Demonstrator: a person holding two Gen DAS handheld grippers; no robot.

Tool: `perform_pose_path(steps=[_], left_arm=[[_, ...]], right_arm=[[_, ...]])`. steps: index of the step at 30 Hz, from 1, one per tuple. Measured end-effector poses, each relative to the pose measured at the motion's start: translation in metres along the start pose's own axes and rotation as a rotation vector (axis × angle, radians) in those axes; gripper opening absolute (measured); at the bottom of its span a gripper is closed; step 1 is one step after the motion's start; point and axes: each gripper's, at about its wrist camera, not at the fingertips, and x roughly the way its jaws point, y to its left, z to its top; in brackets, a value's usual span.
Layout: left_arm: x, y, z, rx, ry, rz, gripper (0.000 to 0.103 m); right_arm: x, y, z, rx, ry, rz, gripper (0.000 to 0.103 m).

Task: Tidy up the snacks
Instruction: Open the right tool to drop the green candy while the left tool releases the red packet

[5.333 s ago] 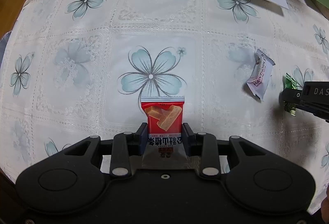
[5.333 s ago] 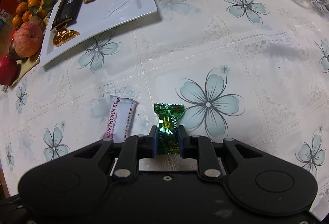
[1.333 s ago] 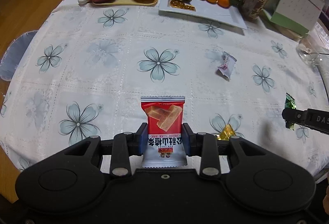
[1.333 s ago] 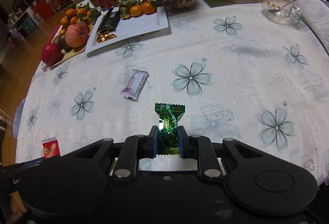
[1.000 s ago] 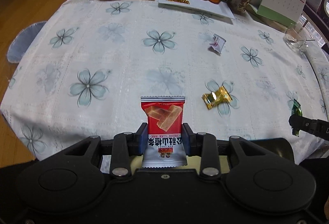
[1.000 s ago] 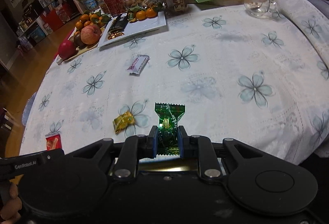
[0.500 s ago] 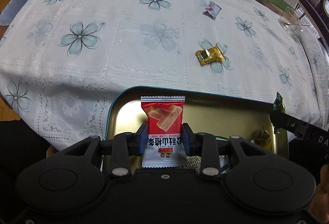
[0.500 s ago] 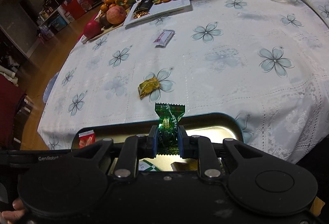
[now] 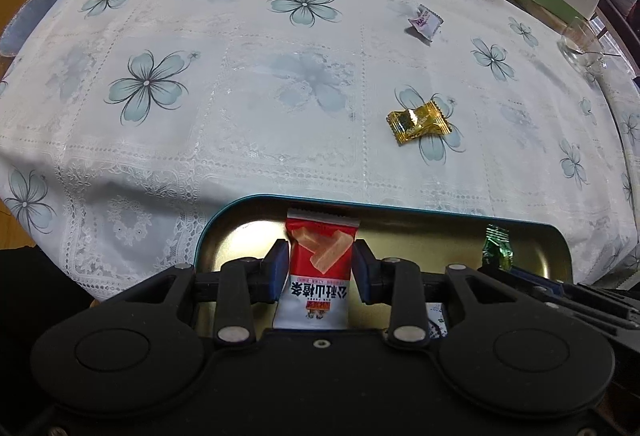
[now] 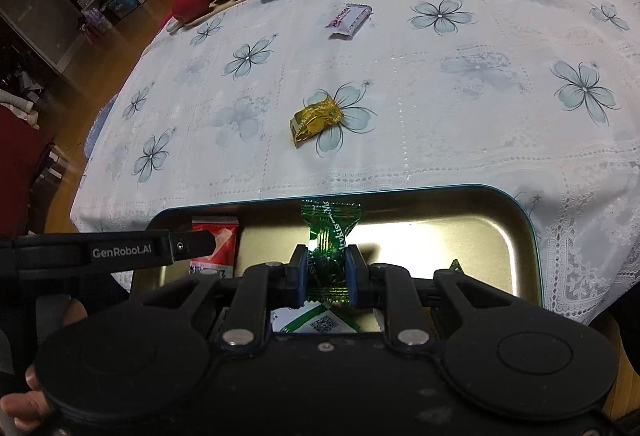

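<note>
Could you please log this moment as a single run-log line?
left tool: shut on red snack packet | right tool: shut on green candy | both over tin tray | on tablecloth: gold candy, hawthorn strip

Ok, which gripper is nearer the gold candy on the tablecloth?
Right, slightly. The right gripper, over the tin, faces the gold candy almost straight ahead; from the left gripper it lies ahead and rightward.

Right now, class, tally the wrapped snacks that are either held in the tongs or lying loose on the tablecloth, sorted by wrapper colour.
Red and white: 1, the red packet in the left tongs
Green: 1, the green candy in the right tongs
Gold: 1, the gold candy
White: 1, the white bar
Total: 4
</note>
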Motion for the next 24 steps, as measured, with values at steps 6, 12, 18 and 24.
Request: perform_pose_path(steps=[6, 12, 18, 24], left_arm=[[0.004, -0.003, 0.002, -0.002, 0.017, -0.022, 0.043], [0.005, -0.008, 0.003, 0.016, 0.008, 0.001, 0.043], [0.004, -0.012, 0.001, 0.052, -0.011, 0.027, 0.043], [0.003, -0.013, 0.001, 0.064, -0.021, 0.052, 0.043]], right_arm=[[0.008, 0.003, 0.004, 0.002, 0.014, 0.006, 0.025], [0.012, 0.003, 0.006, 0.013, 0.023, 0.005, 0.025], [0.013, 0.003, 0.005, 0.009, 0.028, 0.004, 0.025], [0.013, 0.002, 0.005, 0.008, 0.029, -0.003, 0.025]])
